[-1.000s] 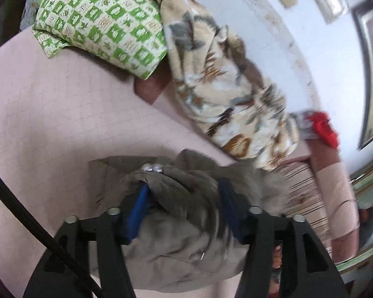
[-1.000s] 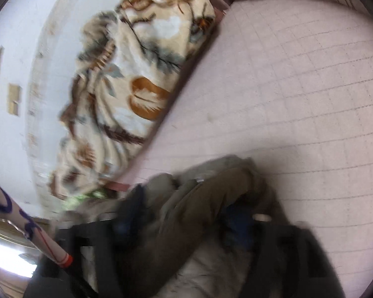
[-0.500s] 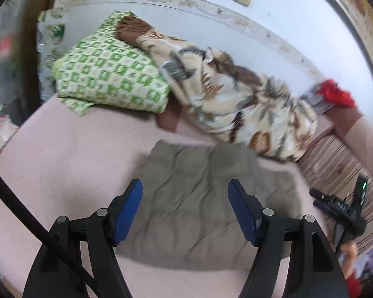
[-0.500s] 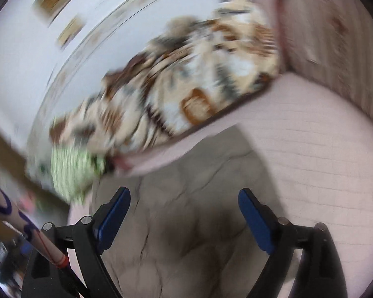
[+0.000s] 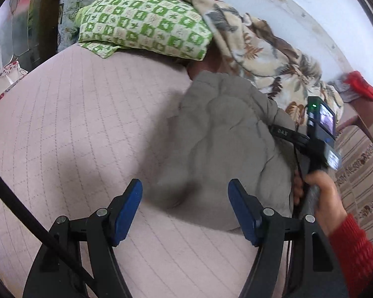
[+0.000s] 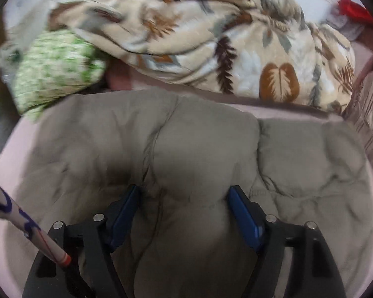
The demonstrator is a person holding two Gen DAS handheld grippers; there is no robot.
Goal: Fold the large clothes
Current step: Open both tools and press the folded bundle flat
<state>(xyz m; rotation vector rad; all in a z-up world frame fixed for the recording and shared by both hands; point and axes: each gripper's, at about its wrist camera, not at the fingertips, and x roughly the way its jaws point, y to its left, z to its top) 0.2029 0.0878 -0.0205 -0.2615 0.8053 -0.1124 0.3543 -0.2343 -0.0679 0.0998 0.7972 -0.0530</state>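
Both grippers are released: left gripper (image 5: 185,207) above the bed (image 5: 74,114), right gripper (image 6: 184,213) over the jacket (image 6: 186,149). Risk: the puffy jacket may spring unfolded when unrestrained.

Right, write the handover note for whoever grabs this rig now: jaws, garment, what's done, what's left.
Left gripper: jaws open, holding nothing, hovering over the pink quilted bedspread at the near edge of the garment.
Right gripper: jaws open, standing wide over the middle of the garment, not clamped on it.
Grey padded garment: spread on the bed, puffy and creased, in front of the leaf-print blanket and green checked pillow.
Done: garment laid out and released.
Left: it looks only partly folded; probably smooth it, make further folds and tidy.
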